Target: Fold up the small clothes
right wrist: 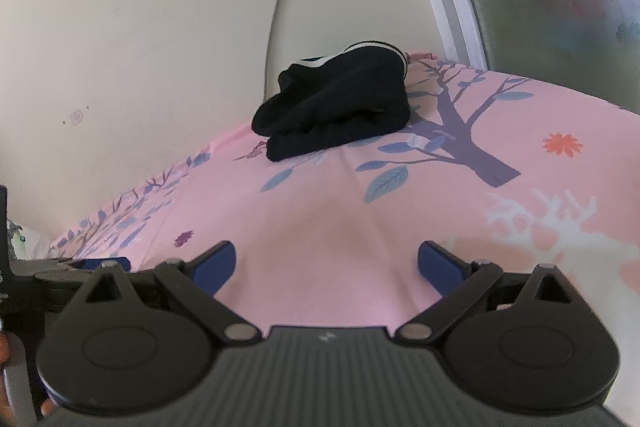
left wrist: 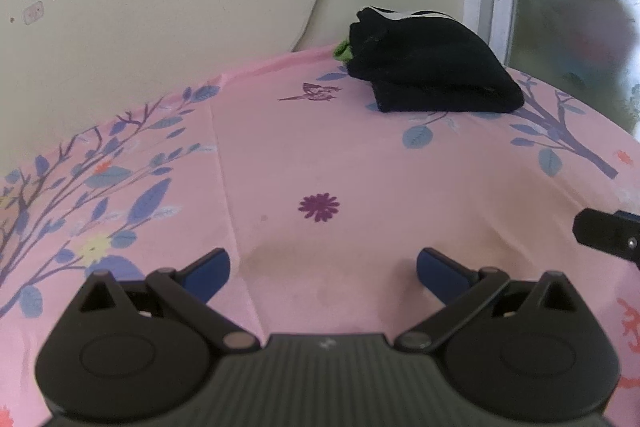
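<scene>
Folded black cloth bundle with white trim (left wrist: 432, 63) lies on pink floral bedsheet (left wrist: 360, 163) near the wall; left gripper (left wrist: 323, 269) and right gripper (right wrist: 326, 265) hover spread wide, empty.

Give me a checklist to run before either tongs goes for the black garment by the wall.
1. Left tongs open: ok, blue tips wide apart, nothing between them.
2. Right tongs open: ok, also empty.
3. Black garment located: ok, on the pink sheet near the wall, apart from both tongs.
4. Garment already folded: cannot tell; it looks bundled in layers, with a white stripe at its far edge.
5. Path across the sheet: ok, only printed flowers and leaves lie between.
6. Something green beside the garment: cannot tell what it is.
</scene>
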`<state>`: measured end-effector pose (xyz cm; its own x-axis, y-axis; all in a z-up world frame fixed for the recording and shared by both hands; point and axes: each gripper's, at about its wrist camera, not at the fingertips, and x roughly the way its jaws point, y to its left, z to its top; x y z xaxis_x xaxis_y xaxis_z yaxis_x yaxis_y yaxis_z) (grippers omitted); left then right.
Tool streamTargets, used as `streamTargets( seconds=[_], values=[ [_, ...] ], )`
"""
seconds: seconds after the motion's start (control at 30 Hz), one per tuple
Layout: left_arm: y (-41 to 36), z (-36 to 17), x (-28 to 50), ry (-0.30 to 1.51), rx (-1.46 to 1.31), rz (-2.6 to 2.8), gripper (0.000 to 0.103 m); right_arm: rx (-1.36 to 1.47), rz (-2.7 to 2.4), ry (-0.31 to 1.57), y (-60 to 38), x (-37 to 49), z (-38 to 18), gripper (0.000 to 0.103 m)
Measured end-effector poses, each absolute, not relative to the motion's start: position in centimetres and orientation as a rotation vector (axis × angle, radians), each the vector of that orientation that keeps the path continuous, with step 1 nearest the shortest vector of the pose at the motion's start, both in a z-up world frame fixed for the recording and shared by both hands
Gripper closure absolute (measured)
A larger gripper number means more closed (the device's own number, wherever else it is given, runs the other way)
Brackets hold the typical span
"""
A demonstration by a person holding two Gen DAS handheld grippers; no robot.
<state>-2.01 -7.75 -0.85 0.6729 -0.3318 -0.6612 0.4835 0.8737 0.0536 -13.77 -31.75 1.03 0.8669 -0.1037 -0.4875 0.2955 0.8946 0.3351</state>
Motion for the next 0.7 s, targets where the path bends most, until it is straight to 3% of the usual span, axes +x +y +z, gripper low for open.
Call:
streamTargets(
  seconds=[0.7],
  values=[
    [-8.0,0.3,-4.1,0.604,0.258,-0.448,0.000,0.412,-0.252,0.459,-31.6,-14.4,1.2,0.010]
  ],
)
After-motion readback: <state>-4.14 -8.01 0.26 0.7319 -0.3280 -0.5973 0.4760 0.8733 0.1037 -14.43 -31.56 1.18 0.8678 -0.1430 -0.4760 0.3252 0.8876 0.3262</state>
